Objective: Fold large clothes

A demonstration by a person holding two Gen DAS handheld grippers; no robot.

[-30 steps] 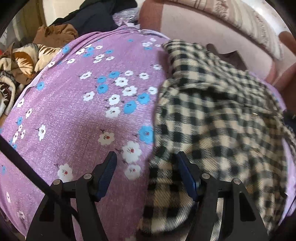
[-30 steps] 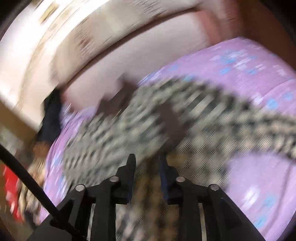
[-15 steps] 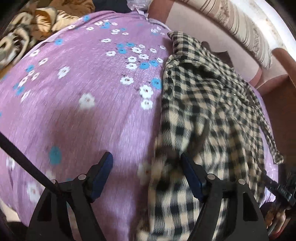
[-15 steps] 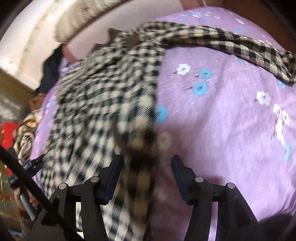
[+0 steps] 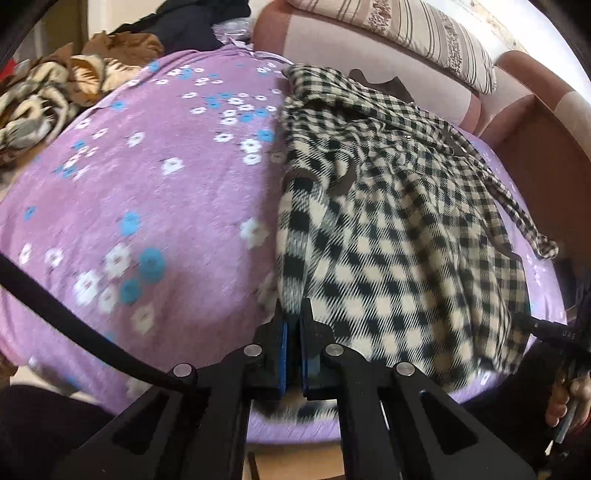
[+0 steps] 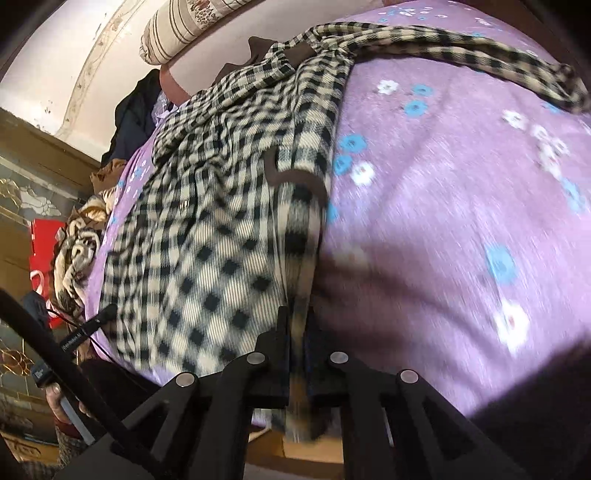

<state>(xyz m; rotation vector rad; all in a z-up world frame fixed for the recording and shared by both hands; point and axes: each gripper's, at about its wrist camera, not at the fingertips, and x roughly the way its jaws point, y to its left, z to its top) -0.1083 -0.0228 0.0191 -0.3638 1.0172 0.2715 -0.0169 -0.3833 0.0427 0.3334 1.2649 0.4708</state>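
Observation:
A black-and-cream checked coat [image 5: 399,229] with brown trim lies spread on a purple flowered bed sheet [image 5: 155,192]. My left gripper [image 5: 293,325] is shut on the coat's near left hem corner. In the right wrist view the same coat [image 6: 221,221] lies to the left on the sheet [image 6: 461,221], and my right gripper [image 6: 297,332] is shut on its near right hem edge. One sleeve [image 6: 461,48] trails across the far sheet.
A pink headboard [image 5: 369,55] and a striped pillow [image 5: 406,26] are behind the bed. A heap of brown and dark clothes [image 5: 55,85] lies at the far left. The bed's near edge is just below both grippers.
Both grippers were open half a second ago astride the coat's hem; both have closed on it. The right gripper came from holding cloth higher up a second ago.

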